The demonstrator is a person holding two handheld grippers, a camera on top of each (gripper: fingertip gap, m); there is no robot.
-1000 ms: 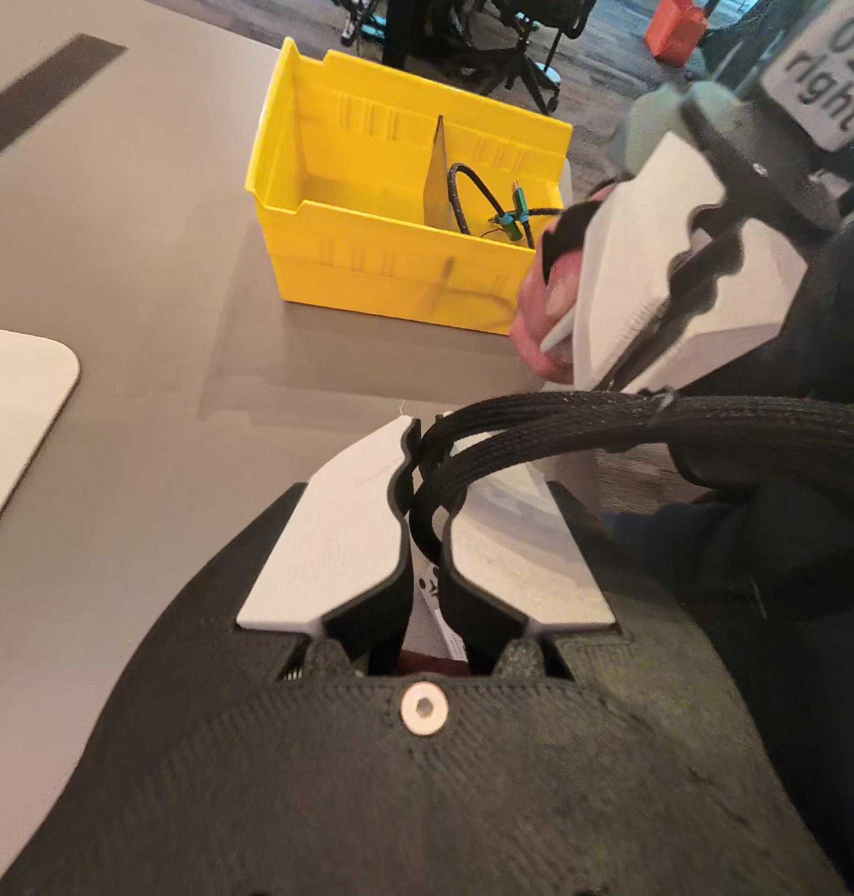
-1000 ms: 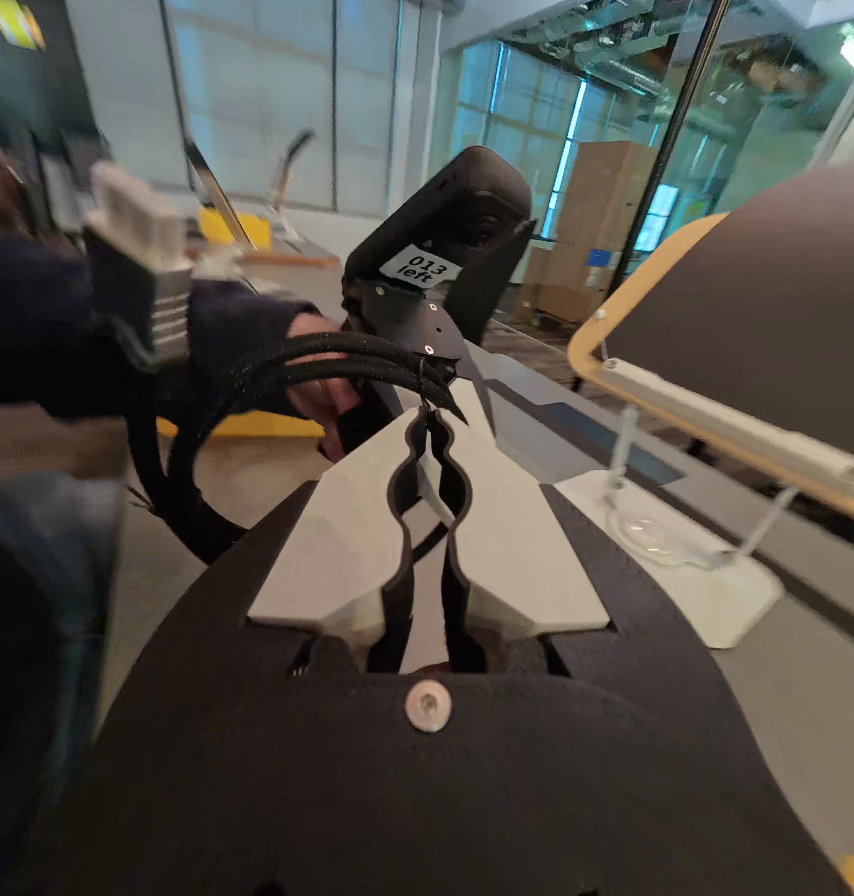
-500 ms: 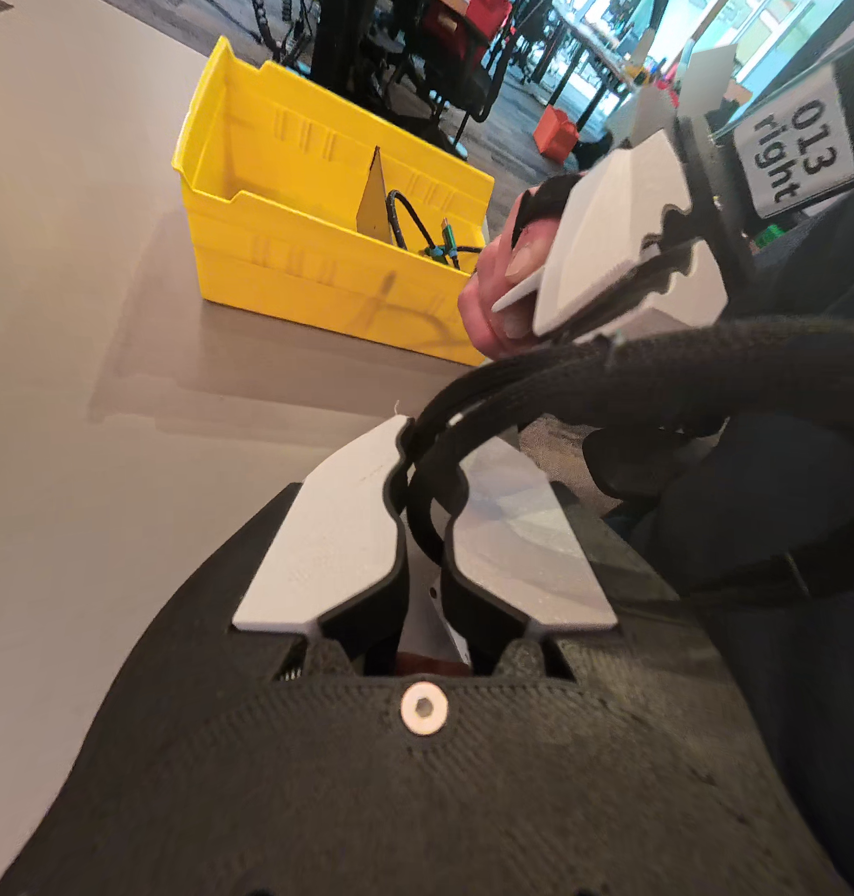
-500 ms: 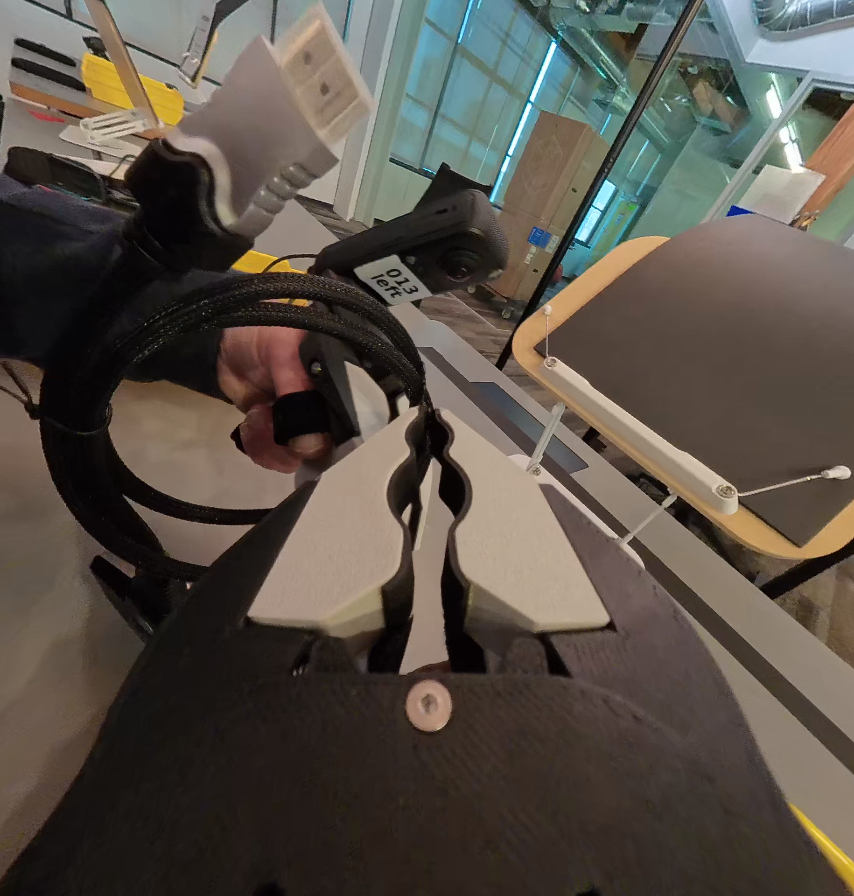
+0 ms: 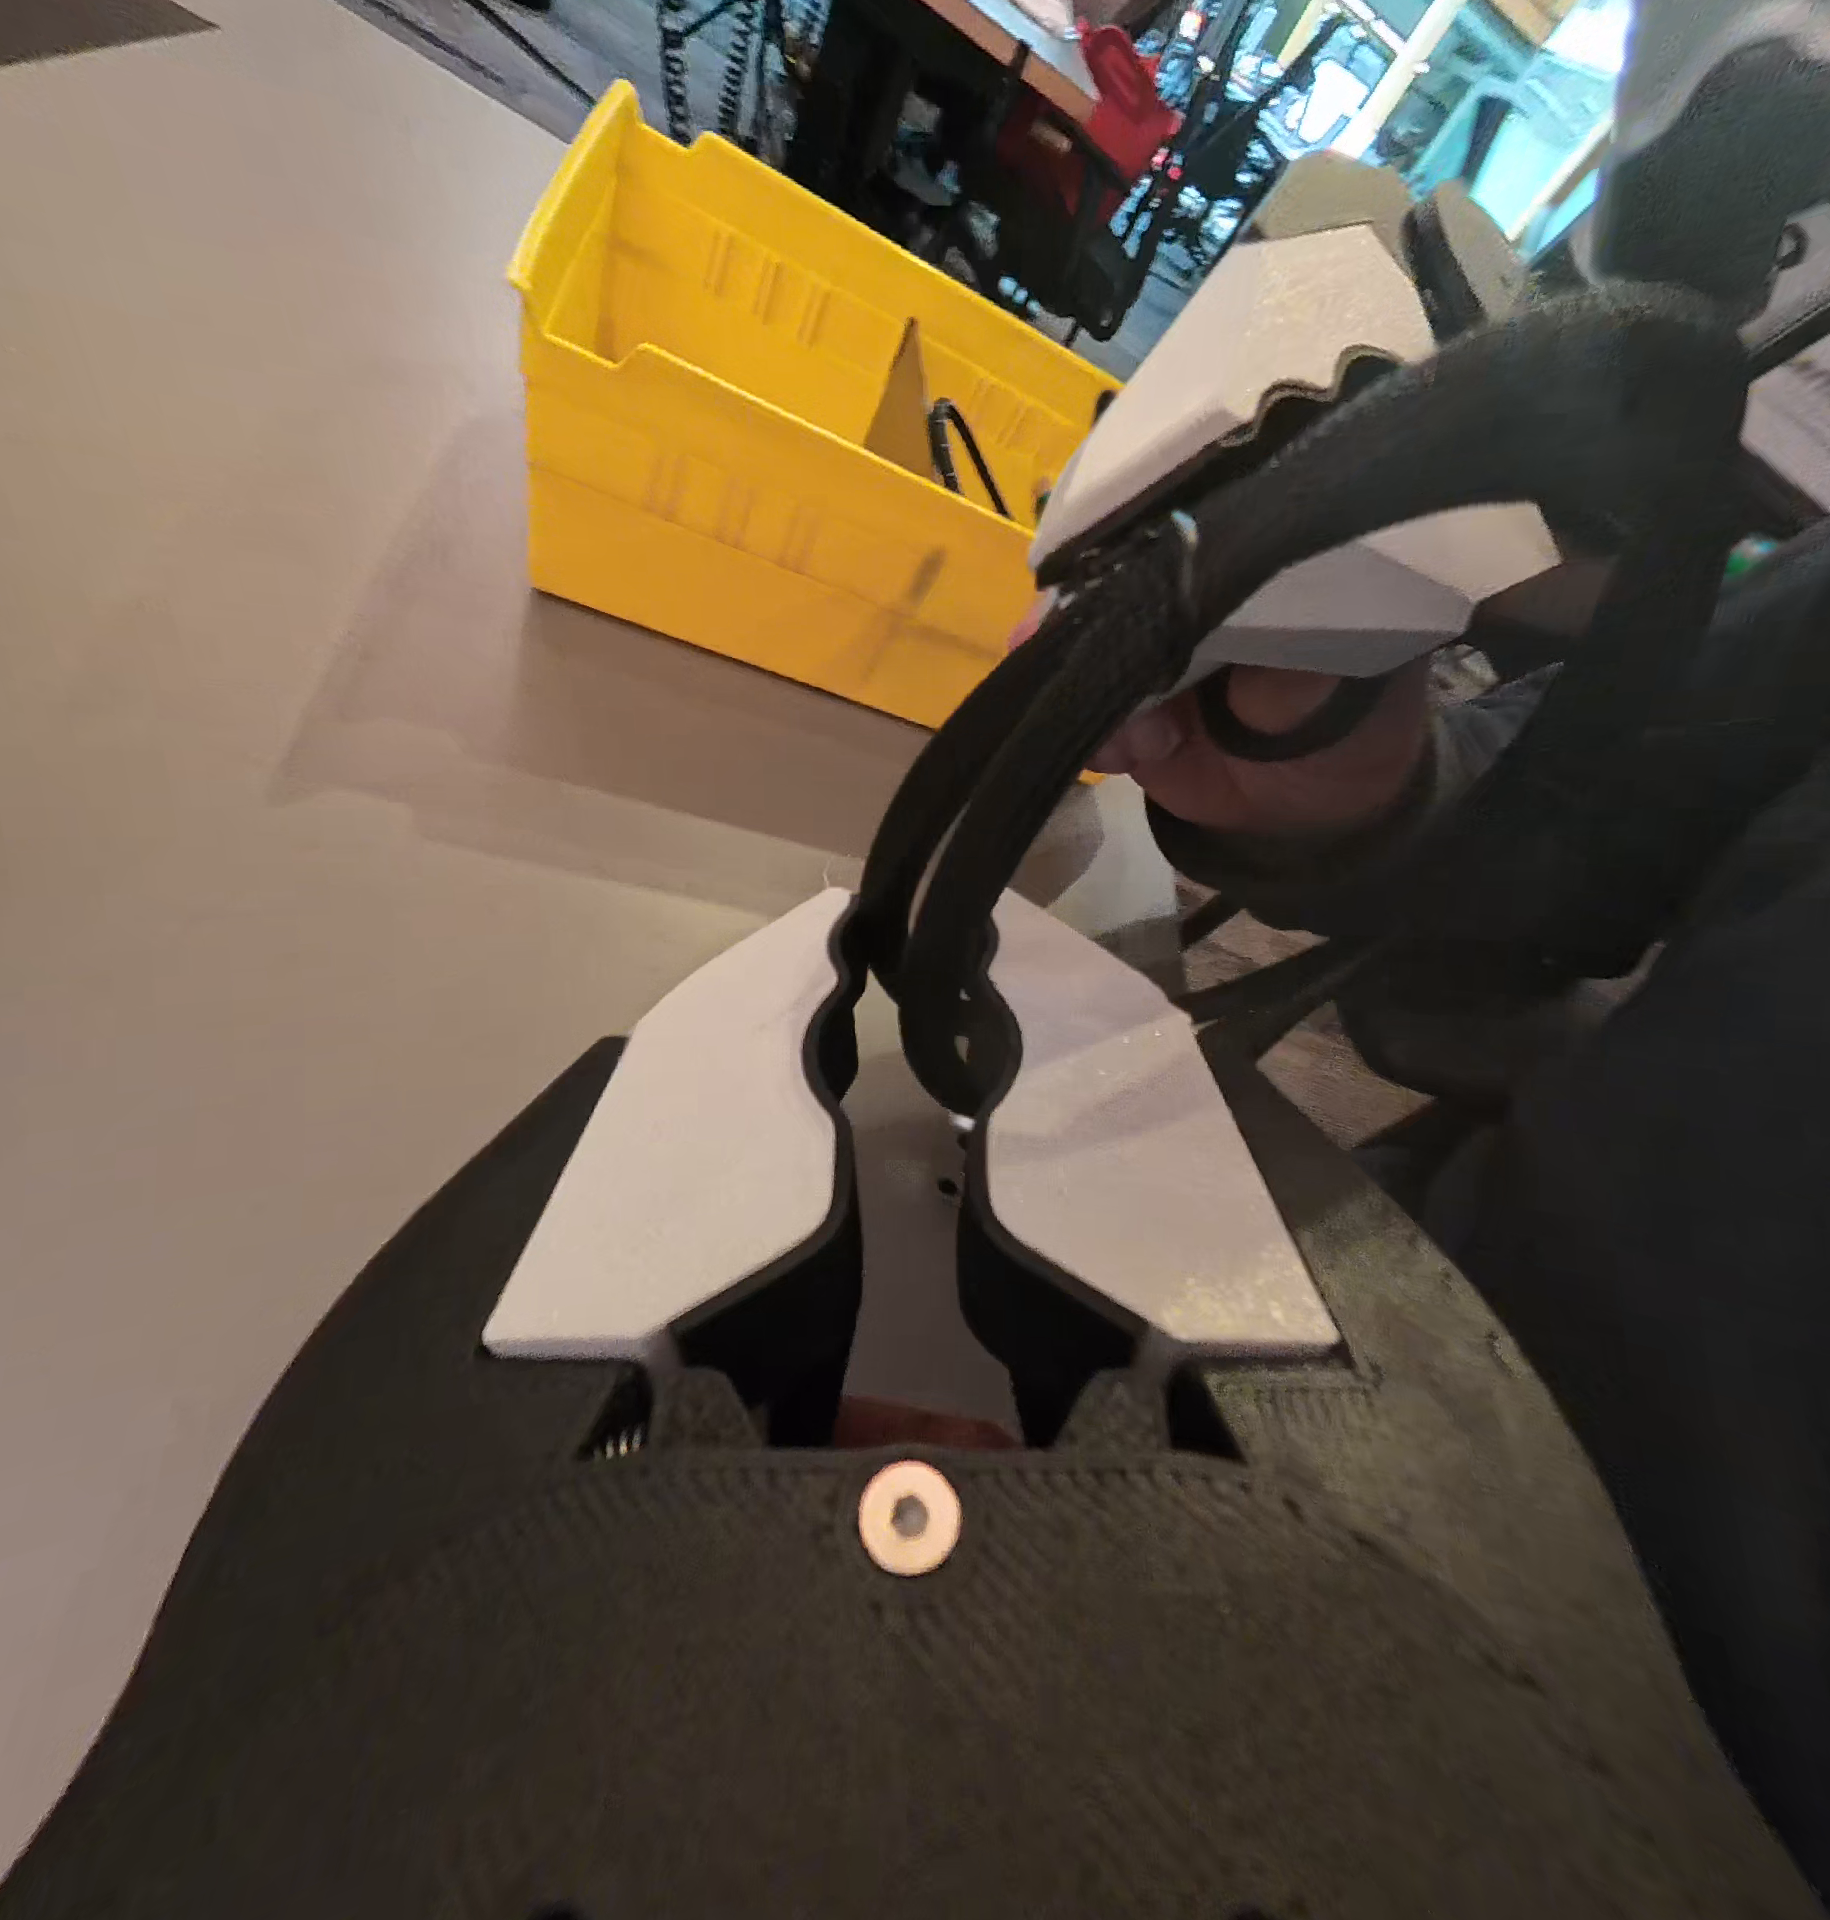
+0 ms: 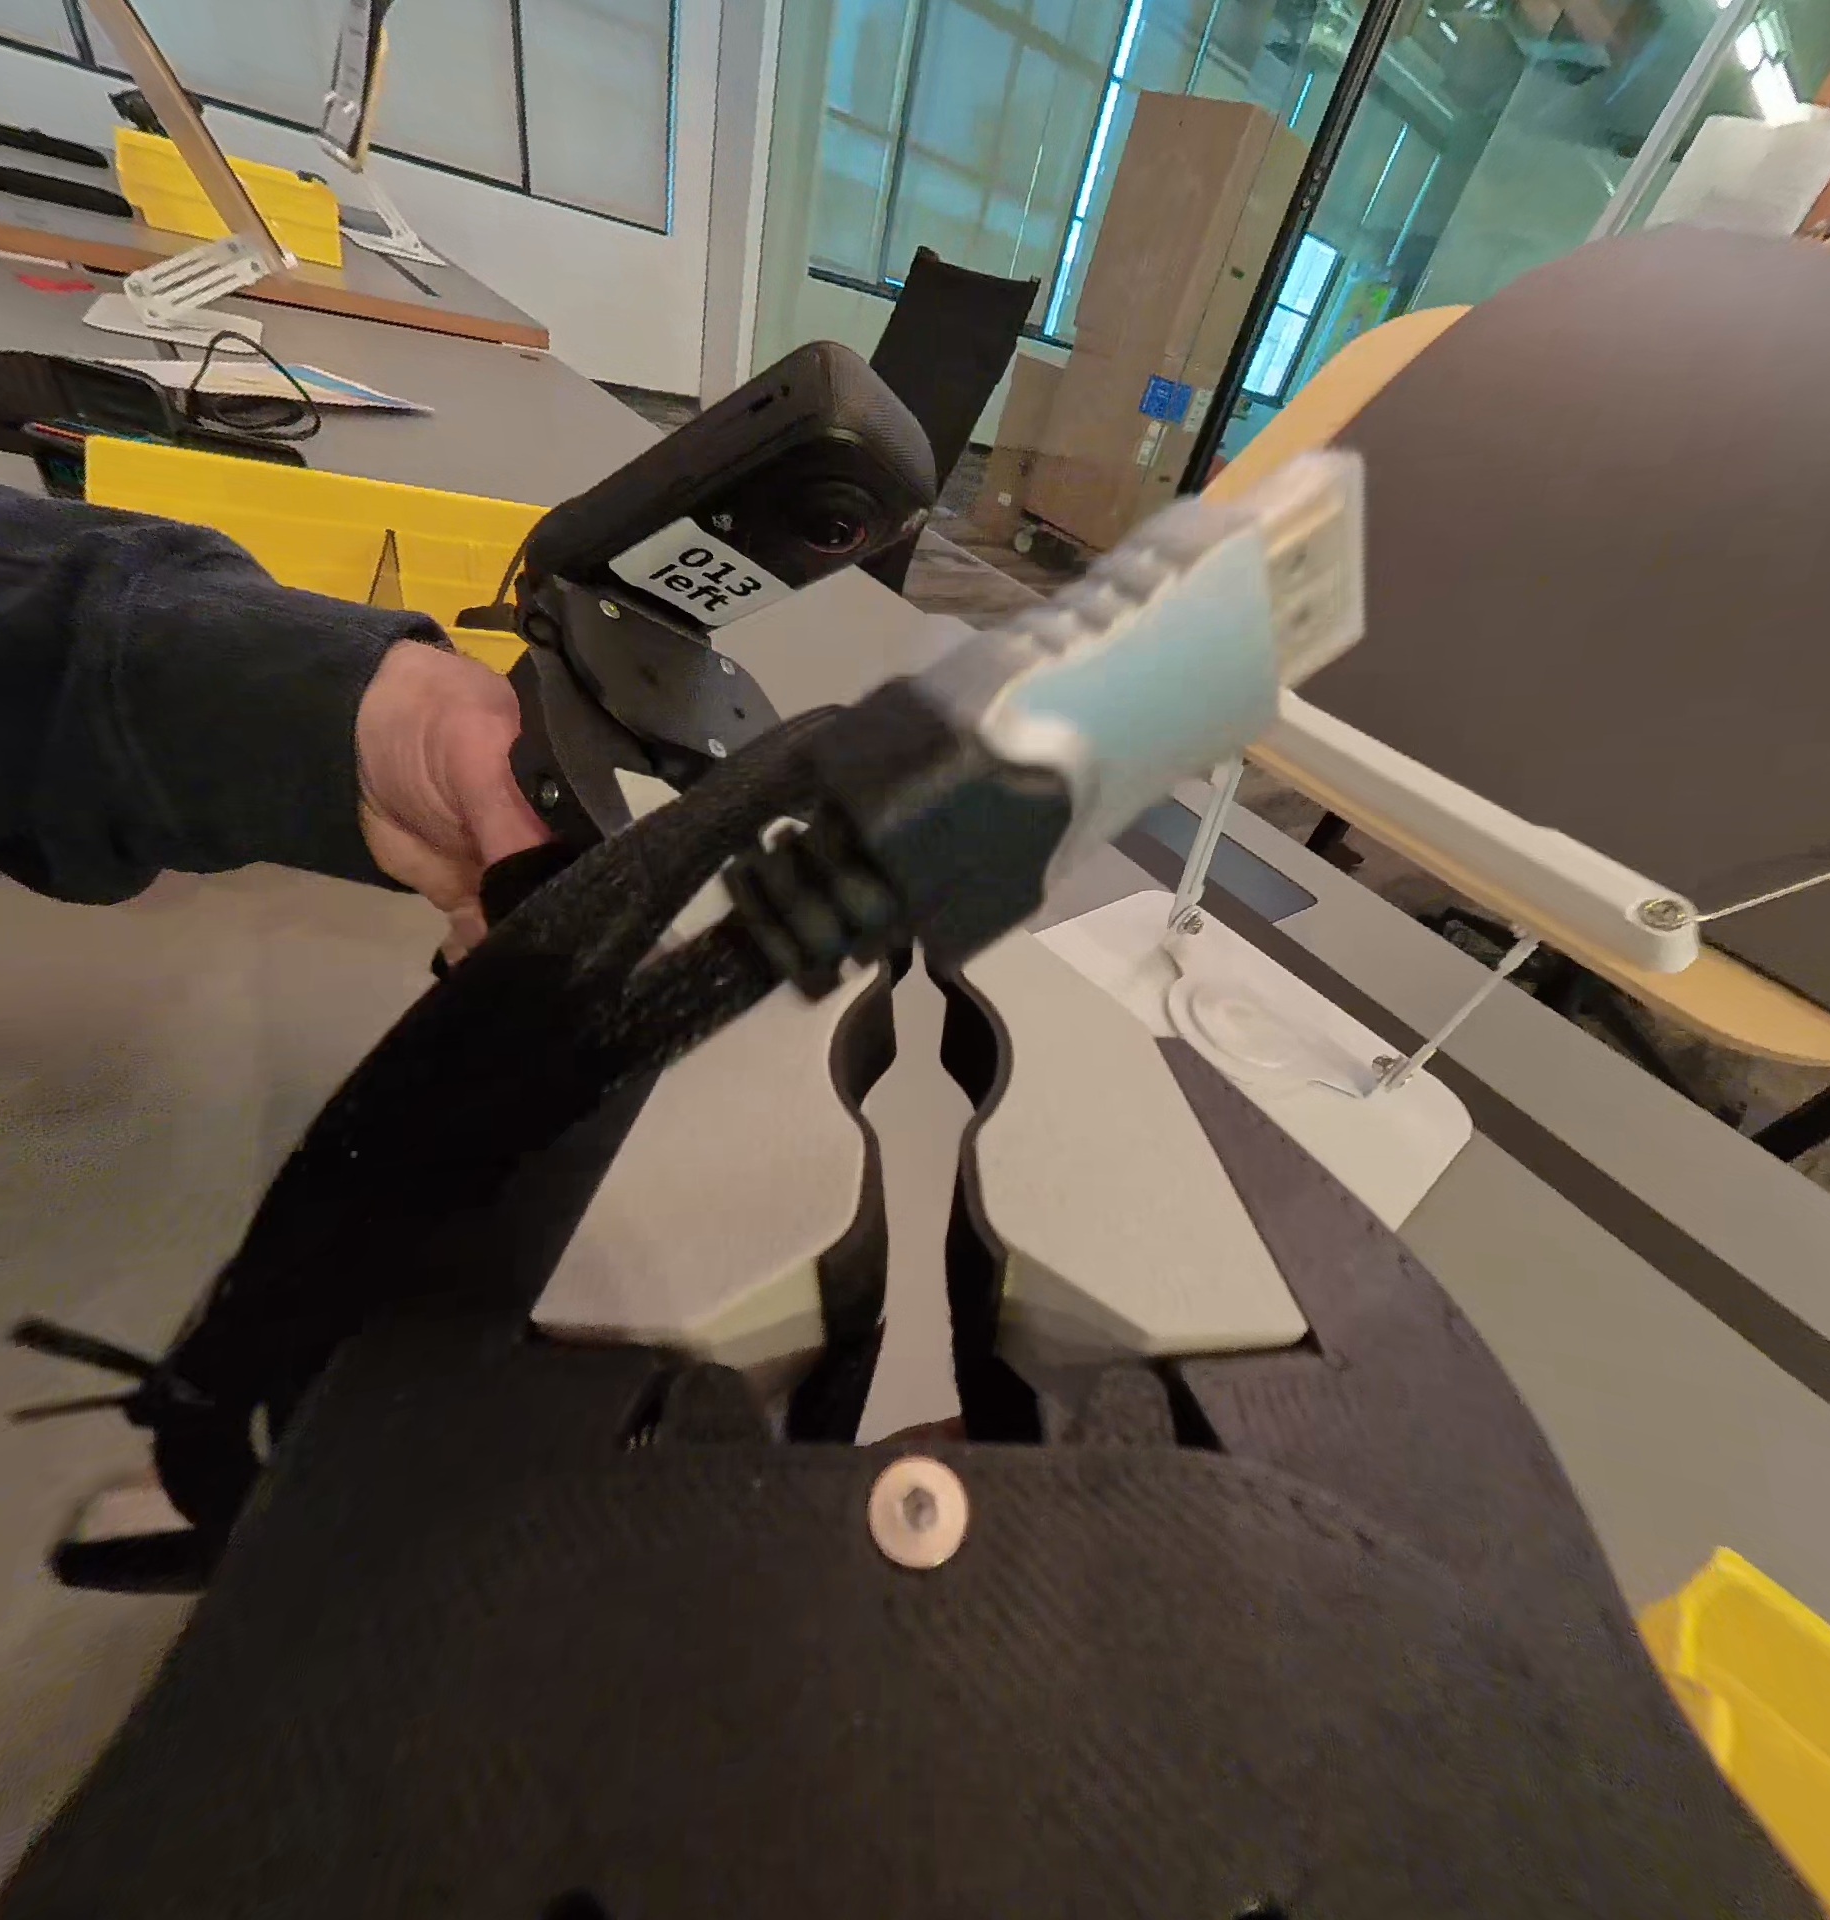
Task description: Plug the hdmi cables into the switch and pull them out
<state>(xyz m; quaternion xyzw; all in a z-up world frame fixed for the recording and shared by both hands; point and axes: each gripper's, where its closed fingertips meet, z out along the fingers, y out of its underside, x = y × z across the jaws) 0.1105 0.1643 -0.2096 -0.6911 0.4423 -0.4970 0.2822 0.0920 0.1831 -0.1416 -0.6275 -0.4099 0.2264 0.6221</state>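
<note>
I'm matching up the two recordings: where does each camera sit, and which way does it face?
Left wrist view: on the left hand-held gripper, facing across the grey table to a yellow bin; right hand-held gripper and a hand show.
Right wrist view: on the right hand-held gripper, facing the left one, a hand, dark sleeve.
Shared: the black cable bundle, bin, table.

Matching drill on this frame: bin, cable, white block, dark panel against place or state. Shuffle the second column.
1 yellow bin
2 braided cable
3 white ribbed block
4 dark panel

A tilted on a white stand
B on the table, divider inside
C blurred, in the air at the cable's end
D pinched by left gripper and right gripper

Pairs: 1-B, 2-D, 3-C, 4-A
</note>
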